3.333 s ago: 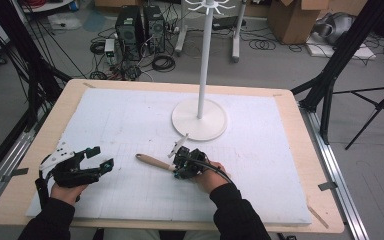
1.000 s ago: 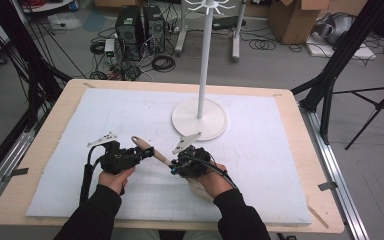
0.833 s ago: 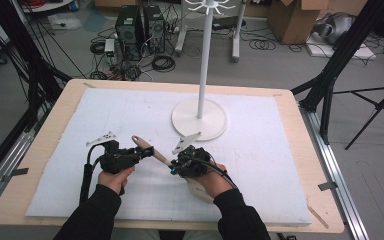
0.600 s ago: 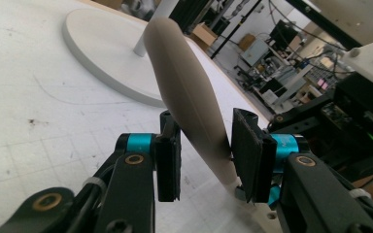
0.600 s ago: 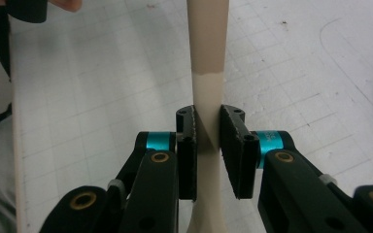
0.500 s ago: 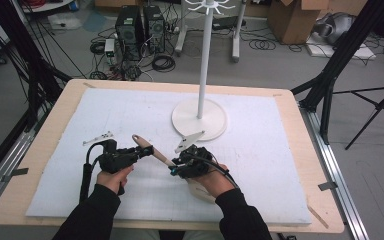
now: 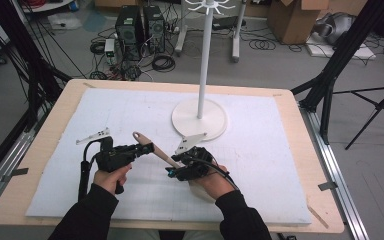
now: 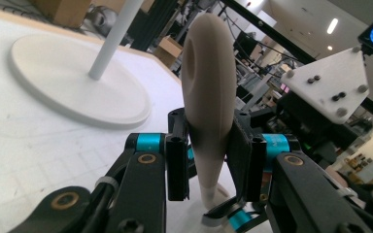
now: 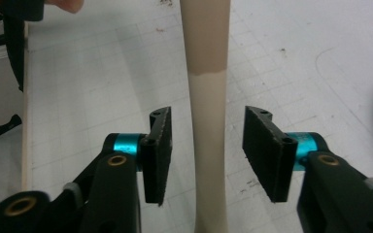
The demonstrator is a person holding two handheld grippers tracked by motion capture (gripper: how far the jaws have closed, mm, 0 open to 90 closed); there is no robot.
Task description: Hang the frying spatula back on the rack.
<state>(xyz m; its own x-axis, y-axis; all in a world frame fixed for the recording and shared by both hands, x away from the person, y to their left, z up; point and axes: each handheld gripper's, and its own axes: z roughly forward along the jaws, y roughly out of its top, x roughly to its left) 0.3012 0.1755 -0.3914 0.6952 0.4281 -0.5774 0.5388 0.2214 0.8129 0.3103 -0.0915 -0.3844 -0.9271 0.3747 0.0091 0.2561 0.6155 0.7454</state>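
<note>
Spatula axis far-left to near-right | left gripper fingers clamp it | right gripper fingers apart, straddling

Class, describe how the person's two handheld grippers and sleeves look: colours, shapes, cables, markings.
Both the left gripper and the right gripper are black, each with two flat black jaws on turquoise collars with brass-coloured pivots. A grey three-cornered plate tops each. A black cable trails from the left one. The sleeves are black.

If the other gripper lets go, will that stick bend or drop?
Probably neither. The stick looks stiff: it spans straight between both grippers. The left gripper seems clamped on it, so it should stay up. Its smooth, rounded surface might slip slightly.
</note>
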